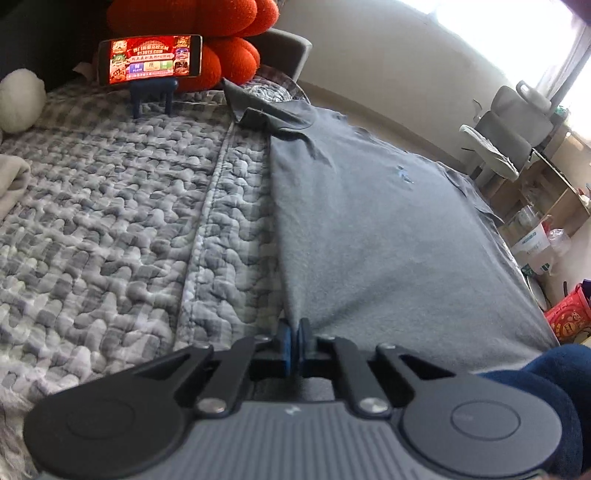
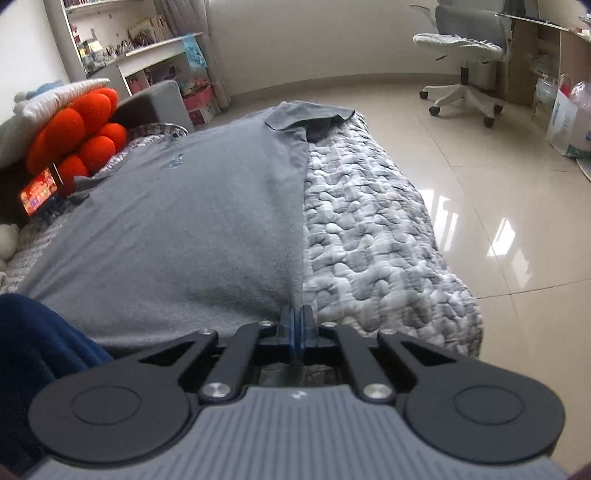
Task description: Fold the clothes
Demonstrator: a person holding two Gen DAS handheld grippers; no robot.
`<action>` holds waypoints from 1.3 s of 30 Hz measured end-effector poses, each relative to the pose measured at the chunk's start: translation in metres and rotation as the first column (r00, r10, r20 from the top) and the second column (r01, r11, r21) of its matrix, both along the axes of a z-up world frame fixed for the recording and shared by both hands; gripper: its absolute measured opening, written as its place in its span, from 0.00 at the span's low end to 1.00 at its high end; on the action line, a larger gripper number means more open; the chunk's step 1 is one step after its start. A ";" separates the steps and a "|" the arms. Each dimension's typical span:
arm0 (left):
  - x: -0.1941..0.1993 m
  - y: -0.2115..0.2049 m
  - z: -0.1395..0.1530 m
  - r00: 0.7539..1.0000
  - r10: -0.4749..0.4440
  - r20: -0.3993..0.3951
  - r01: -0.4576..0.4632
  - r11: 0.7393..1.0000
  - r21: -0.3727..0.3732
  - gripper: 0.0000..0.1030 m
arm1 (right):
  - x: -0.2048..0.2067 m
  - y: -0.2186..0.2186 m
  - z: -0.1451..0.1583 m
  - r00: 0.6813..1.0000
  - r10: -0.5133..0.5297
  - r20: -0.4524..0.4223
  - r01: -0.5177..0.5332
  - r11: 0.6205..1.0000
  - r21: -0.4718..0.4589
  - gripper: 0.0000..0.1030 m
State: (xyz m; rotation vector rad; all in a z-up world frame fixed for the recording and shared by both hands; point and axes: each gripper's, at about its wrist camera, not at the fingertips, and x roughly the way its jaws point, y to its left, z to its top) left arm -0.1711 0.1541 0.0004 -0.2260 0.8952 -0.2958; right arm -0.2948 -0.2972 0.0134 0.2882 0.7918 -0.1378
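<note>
A grey polo shirt (image 1: 369, 221) lies spread flat on a quilted grey-and-white bedspread (image 1: 110, 221), collar at the far end. My left gripper (image 1: 294, 326) is shut on the shirt's near left hem corner, the cloth pinched between its blue pads. In the right wrist view the same shirt (image 2: 184, 221) stretches away from me, one sleeve (image 2: 310, 114) lying at its far right. My right gripper (image 2: 296, 314) is shut on the near right hem corner, beside the bare bedspread (image 2: 369, 240).
A lit phone on a blue stand (image 1: 151, 61) stands at the bed's far end before an orange cushion (image 1: 207, 22). A white office chair (image 2: 465, 55) stands on the tiled floor (image 2: 480, 184) right of the bed. A dark blue sleeve (image 2: 37, 343) shows between the grippers.
</note>
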 end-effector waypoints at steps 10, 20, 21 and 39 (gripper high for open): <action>0.008 0.008 -0.020 0.998 0.011 -0.062 -0.013 0.999 -0.037 0.08 | 0.005 -0.005 -0.022 0.996 -0.038 -0.081 0.039 0.999 0.001 0.06; 0.008 0.047 0.011 0.996 0.080 -0.035 -0.080 0.997 -0.021 0.17 | 0.009 -0.012 0.028 0.997 -0.077 0.029 0.078 0.996 -0.048 0.14; 0.009 0.052 0.018 0.995 0.093 -0.024 -0.093 0.996 -0.008 0.20 | 0.012 -0.013 0.035 0.996 -0.079 0.049 0.081 0.995 -0.056 0.14; 0.040 0.025 0.066 0.999 0.035 -0.008 -0.035 0.999 -0.004 0.31 | 0.091 0.128 0.073 0.941 0.299 0.157 -0.291 0.954 -0.075 0.49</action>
